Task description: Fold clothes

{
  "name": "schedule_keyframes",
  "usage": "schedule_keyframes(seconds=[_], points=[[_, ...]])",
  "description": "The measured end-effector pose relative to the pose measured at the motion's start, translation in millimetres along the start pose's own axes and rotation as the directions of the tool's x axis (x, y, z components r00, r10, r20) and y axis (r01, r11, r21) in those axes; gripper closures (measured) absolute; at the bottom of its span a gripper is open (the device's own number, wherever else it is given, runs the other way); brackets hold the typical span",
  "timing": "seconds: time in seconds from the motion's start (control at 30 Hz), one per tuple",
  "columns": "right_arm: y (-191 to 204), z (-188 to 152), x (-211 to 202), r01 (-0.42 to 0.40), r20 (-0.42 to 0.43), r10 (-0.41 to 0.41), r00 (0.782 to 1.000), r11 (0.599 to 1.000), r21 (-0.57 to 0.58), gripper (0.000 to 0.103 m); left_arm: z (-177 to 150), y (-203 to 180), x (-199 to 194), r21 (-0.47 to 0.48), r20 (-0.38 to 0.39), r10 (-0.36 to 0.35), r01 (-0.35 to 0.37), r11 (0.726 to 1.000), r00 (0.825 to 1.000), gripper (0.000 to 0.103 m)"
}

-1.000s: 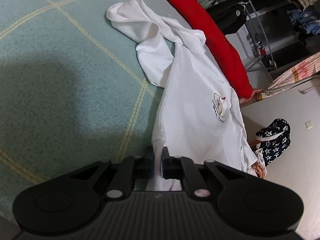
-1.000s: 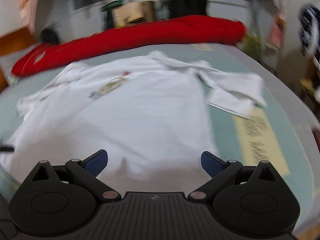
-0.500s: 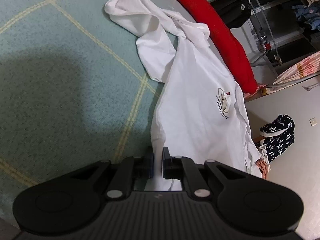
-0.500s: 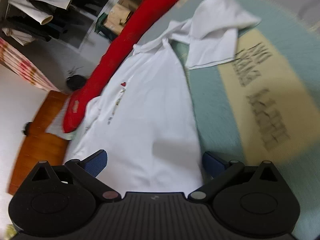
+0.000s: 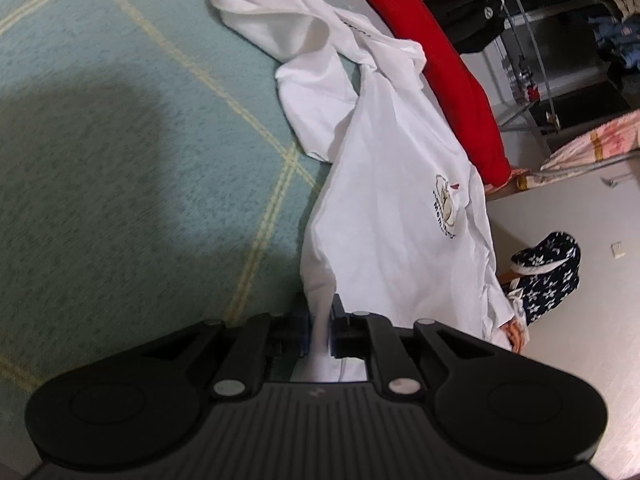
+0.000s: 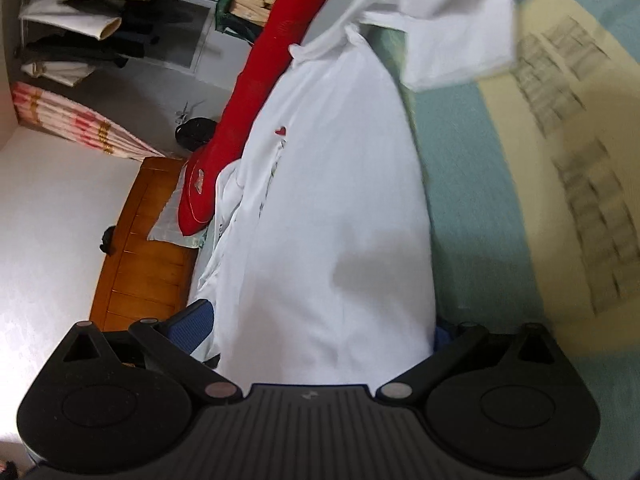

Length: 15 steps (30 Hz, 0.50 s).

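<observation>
At the bottom of the left view, our left hand-held gripper (image 5: 319, 330) pinches the hem of the white shirt (image 5: 384, 208), though its jaws have just been easing apart; we judge the grip keeps that corner anchored. In the right view, our right hand-held gripper (image 6: 320, 332) stands wide astride the other hem corner, apparently ready to clamp. The shirt stretches away across the green bed (image 5: 120, 120), sleeve bunched at upper centre, beside the red bolster (image 5: 452, 68).
</observation>
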State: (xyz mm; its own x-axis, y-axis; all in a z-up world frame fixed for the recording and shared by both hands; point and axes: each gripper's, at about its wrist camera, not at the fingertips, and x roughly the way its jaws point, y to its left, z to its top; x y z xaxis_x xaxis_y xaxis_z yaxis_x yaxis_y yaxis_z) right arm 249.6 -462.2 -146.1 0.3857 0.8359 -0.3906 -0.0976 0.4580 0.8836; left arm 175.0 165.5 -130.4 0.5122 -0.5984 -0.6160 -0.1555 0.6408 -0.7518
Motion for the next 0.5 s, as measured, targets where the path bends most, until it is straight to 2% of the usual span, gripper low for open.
schedule_keyframes(seconds=[0.07, 0.1, 0.13, 0.17, 0.2, 0.23, 0.27, 0.3, 0.4, 0.47, 0.5], points=[[1.0, 4.7, 5.6, 0.002, 0.0, -0.002, 1.0, 1.0, -0.015, 0.001, -1.5, 3.7, -0.8, -0.009, 0.006, -0.017, 0.017, 1.0, 1.0, 0.093], [-0.5, 2.1, 2.7, 0.015, 0.003, -0.014, 1.0, 1.0, -0.019, 0.009, -2.8, 7.3, -1.1, -0.018, 0.01, -0.03, 0.03, 0.999, 0.999, 0.093], [-2.6, -0.8, -0.6, 0.028, 0.008, -0.028, 1.0, 0.999, -0.022, 0.027, -4.1, 10.6, -1.3, -0.025, 0.014, -0.042, 0.043, 0.999, 0.999, 0.093], [-9.3, -5.1, -6.7, 0.047, 0.02, -0.046, 0.999, 0.999, -0.02, 0.039, -4.3, 12.3, -0.8, -0.024, 0.015, -0.048, 0.048, 0.999, 0.999, 0.093], [-21.6, -8.4, -12.9, 0.053, 0.037, -0.054, 0.998, 0.998, 0.022, 0.068, -3.4, 12.8, 0.1, -0.023, 0.011, -0.05, 0.05, 0.998, 0.999, 0.092], [-35.5, -9.9, -15.8, 0.047, 0.043, -0.051, 0.998, 0.995, 0.082, 0.102, -2.5, 13.2, 1.1, -0.023, 0.006, -0.052, 0.053, 0.998, 0.999, 0.092], [-48.0, -11.4, -18.4, 0.038, 0.05, -0.045, 0.998, 0.99, 0.133, 0.102, -0.6, 13.7, 2.4, -0.026, -0.004, -0.056, 0.056, 0.998, 0.998, 0.093], [-49.4, -12.8, -19.2, 0.009, 0.059, -0.016, 0.998, 0.993, 0.121, 0.102, 1.1, 14.1, 3.6, -0.028, -0.014, -0.059, 0.058, 0.998, 0.998, 0.093], [-32.6, -13.8, -12.5, 0.097, 0.054, -0.101, 0.993, 0.993, 0.071, 0.102, 3.5, 9.9, 4.2, -0.016, -0.029, -0.041, 0.041, 0.999, 0.999, 0.093], [-26.8, -12.3, -11.7, 0.108, 0.049, -0.113, 0.992, 0.989, 0.1, 0.1, 4.1, 5.7, 4.2, -0.005, -0.032, -0.024, 0.024, 1.0, 0.999, 0.093], [-24.5, -11.6, -11.3, 0.103, 0.047, -0.109, 0.993, 0.988, 0.118, 0.092, 4.3, 4.2, 4.1, -0.004, -0.033, -0.019, 0.018, 1.0, 0.999, 0.093]])
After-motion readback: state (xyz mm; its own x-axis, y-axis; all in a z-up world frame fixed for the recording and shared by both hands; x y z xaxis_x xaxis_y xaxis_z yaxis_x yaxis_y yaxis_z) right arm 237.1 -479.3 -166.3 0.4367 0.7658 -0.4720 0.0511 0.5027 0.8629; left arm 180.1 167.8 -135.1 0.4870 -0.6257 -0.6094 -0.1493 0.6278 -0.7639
